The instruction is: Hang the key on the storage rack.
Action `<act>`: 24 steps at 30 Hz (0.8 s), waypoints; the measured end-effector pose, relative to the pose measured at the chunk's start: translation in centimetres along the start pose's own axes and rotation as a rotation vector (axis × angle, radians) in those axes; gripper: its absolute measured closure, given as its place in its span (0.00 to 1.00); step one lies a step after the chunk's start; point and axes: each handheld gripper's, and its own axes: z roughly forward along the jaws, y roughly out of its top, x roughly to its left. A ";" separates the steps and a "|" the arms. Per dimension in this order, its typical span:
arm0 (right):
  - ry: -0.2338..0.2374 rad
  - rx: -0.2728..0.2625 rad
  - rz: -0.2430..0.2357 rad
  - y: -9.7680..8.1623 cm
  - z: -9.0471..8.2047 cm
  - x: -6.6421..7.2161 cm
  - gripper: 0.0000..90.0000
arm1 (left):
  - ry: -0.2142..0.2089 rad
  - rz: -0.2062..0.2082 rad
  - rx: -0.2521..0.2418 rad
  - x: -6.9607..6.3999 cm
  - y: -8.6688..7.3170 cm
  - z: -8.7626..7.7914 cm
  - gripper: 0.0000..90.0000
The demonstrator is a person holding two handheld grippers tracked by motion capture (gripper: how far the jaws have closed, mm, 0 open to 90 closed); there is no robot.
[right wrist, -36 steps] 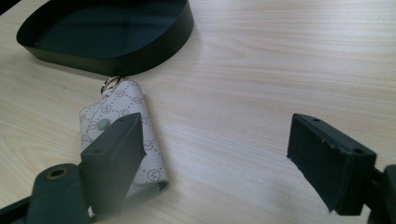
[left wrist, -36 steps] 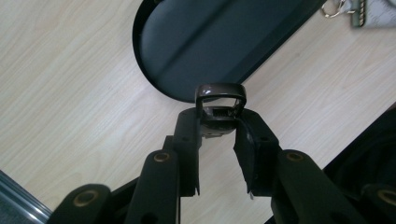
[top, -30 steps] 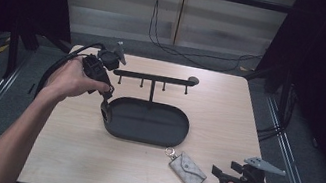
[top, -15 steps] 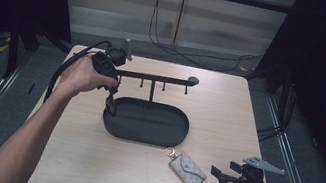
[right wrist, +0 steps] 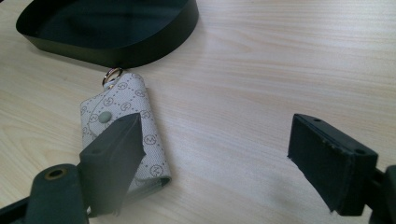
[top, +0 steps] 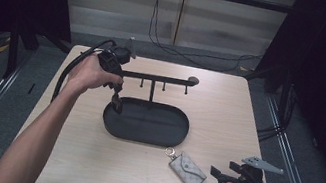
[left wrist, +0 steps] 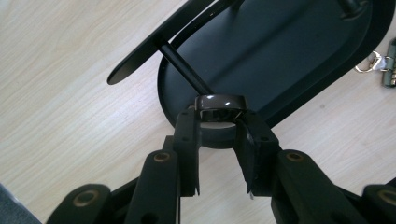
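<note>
Here the left gripper [left wrist: 218, 122], clamped on a dark ring [left wrist: 221, 102], hangs above the oval tray's [top: 178, 137] left end to drop it in, while the right gripper [right wrist: 215, 158] waits with jaws apart near the tray.

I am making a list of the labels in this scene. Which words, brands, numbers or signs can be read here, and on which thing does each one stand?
No readable word or number.
Key pouch: a repeated small round monogram printed across the fabric, too small to read as letters.
Black tray, its hook stand and the dark ring held in the left hand-held gripper: no markings visible.
</note>
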 end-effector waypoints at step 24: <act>-0.004 0.007 0.010 0.1 0.2 -0.1 0.20 | -0.030 -0.091 -0.132 1.2 -1.8 0.3 0.40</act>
